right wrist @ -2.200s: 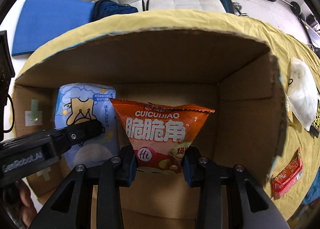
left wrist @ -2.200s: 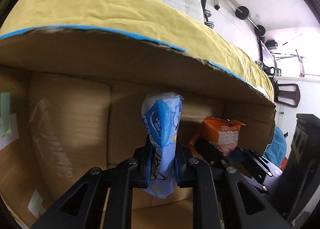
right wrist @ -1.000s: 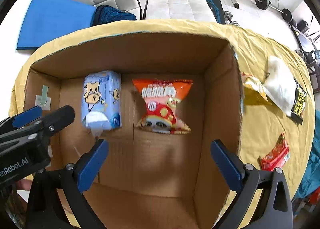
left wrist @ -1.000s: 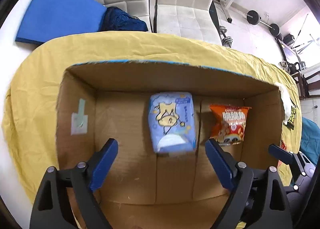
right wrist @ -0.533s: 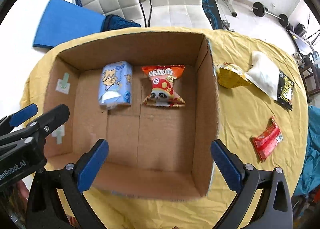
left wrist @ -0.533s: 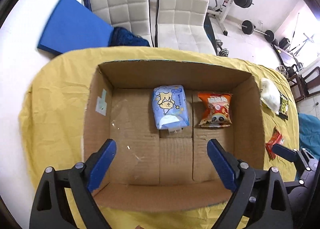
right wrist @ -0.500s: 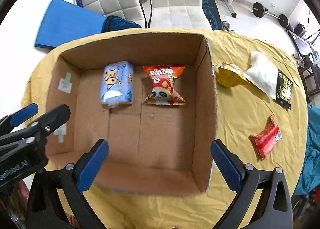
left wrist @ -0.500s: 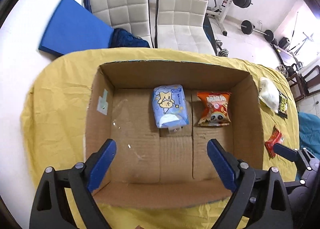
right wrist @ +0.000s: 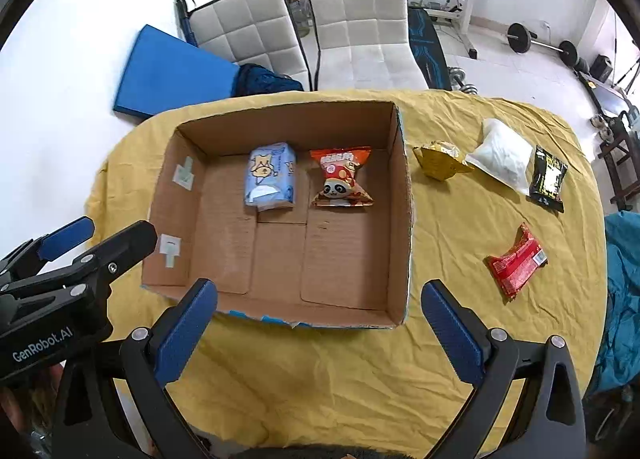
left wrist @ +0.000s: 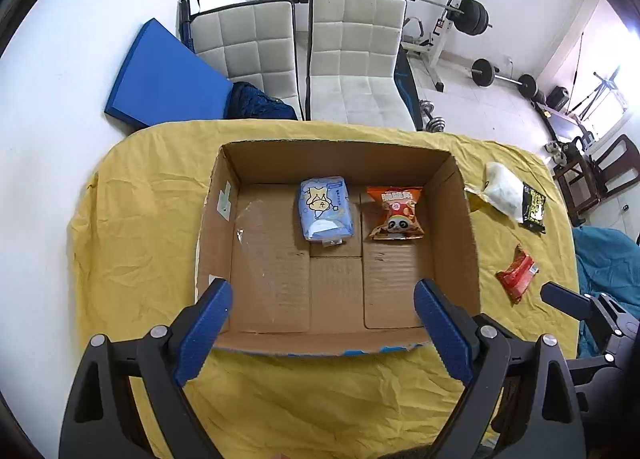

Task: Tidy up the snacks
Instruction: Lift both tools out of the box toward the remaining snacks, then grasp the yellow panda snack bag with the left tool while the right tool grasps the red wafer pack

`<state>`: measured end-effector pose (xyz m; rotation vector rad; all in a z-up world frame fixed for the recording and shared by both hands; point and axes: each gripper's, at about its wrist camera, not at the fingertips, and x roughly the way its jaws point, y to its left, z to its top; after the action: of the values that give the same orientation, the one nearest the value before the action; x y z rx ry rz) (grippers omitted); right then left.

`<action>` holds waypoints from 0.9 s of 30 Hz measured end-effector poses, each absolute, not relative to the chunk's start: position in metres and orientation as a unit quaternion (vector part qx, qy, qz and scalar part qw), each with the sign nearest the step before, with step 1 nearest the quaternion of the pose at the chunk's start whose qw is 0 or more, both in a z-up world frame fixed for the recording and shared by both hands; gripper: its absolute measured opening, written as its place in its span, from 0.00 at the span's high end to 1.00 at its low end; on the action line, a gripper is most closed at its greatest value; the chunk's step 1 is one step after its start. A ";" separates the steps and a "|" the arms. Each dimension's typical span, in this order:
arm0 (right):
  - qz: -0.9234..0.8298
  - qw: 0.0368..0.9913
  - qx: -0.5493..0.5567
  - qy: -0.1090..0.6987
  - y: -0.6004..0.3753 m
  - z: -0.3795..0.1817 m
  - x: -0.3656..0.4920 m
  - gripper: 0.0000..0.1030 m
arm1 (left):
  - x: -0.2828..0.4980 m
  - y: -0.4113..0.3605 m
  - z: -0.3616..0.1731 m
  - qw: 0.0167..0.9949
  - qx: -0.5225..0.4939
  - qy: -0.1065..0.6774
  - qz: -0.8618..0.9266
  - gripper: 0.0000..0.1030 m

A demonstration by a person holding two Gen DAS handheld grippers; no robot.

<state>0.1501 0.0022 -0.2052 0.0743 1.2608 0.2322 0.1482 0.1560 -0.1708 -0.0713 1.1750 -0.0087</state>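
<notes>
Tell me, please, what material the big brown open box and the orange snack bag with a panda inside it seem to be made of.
The brown open box looks like matte corrugated cardboard: fluted ridges show on its floor flaps and its cut edges are rough. The orange panda snack bag seems to be glossy plastic or foil film, with crimped ends and a puffed body; which one is unclear.

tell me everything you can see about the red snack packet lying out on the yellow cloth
The red snack packet is a small, crinkled, glossy wrapper with crimped ends and a pale label patch near one end. It lies flat and askew on the yellow cloth, outside the cardboard box, to its right and apart from it. Nothing else touches it; the gold, white and black packets lie farther back.
</notes>
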 end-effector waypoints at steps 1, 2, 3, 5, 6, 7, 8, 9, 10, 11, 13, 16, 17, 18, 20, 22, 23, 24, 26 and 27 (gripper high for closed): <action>0.111 0.801 0.036 0.587 0.001 -0.203 0.149 0.00 | 0.146 0.155 -0.168 0.833 -0.036 0.552 -0.002 0.10; 0.116 0.801 0.039 0.586 -0.002 -0.201 0.149 0.00 | 0.145 0.153 -0.164 0.835 -0.038 0.550 0.000 0.10; 0.119 0.802 0.041 0.584 -0.005 -0.199 0.149 0.00 | 0.143 0.151 -0.162 0.836 -0.039 0.548 0.002 0.10; 0.124 0.802 0.046 0.583 -0.014 -0.195 0.149 0.00 | 0.143 0.146 -0.158 0.835 -0.041 0.548 0.005 0.10; 0.126 0.801 0.051 0.583 -0.020 -0.194 0.150 0.00 | 0.144 0.141 -0.156 0.836 -0.042 0.547 0.006 0.10; 0.127 0.800 0.055 0.584 -0.028 -0.194 0.151 0.00 | 0.145 0.135 -0.154 0.836 -0.041 0.547 0.007 0.10; 0.126 0.799 0.059 0.585 -0.036 -0.194 0.153 0.00 | 0.147 0.128 -0.152 0.837 -0.040 0.546 0.006 0.10; 0.123 0.797 0.066 0.587 -0.050 -0.194 0.155 0.00 | 0.150 0.118 -0.150 0.837 -0.038 0.546 0.004 0.10; 0.121 0.796 0.074 0.589 -0.061 -0.195 0.158 0.00 | 0.153 0.109 -0.148 0.838 -0.037 0.544 0.001 0.10; 0.117 0.795 0.081 0.590 -0.076 -0.196 0.161 0.00 | 0.156 0.099 -0.147 0.839 -0.037 0.543 -0.004 0.10; 0.096 0.796 0.088 0.591 -0.110 -0.199 0.169 0.00 | 0.170 0.070 -0.147 0.836 -0.040 0.547 -0.022 0.10; 0.052 0.797 0.099 0.593 -0.168 -0.209 0.180 0.00 | 0.191 0.027 -0.155 0.834 -0.028 0.550 -0.042 0.10; 0.034 0.795 0.102 0.597 -0.187 -0.216 0.185 0.00 | 0.198 0.013 -0.160 0.832 -0.021 0.553 -0.046 0.10; 0.013 0.790 0.111 0.603 -0.211 -0.227 0.190 0.00 | 0.206 -0.001 -0.167 0.829 -0.012 0.557 -0.048 0.10; -0.020 0.777 0.125 0.616 -0.245 -0.251 0.199 0.00 | 0.220 -0.029 -0.184 0.823 0.003 0.566 -0.050 0.10; -0.047 0.752 0.156 0.638 -0.277 -0.287 0.208 0.00 | 0.231 -0.052 -0.202 0.816 0.020 0.575 -0.048 0.10; -0.055 0.735 0.177 0.653 -0.290 -0.307 0.211 0.00 | 0.240 -0.066 -0.216 0.813 0.038 0.580 -0.039 0.10; -0.060 0.714 0.205 0.667 -0.302 -0.329 0.214 0.00 | 0.245 -0.074 -0.225 0.810 0.051 0.583 -0.031 0.10; -0.075 0.677 0.258 0.685 -0.320 -0.371 0.219 0.00 | 0.259 -0.093 -0.247 0.802 0.082 0.591 -0.018 0.10; -0.078 0.661 0.281 0.691 -0.325 -0.388 0.220 0.00 | 0.265 -0.100 -0.256 0.799 0.095 0.594 -0.008 0.10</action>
<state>0.2203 -0.3251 -0.3880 0.6353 1.5635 -0.1756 0.2650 -0.0998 -0.2557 0.2038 1.2756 -0.0179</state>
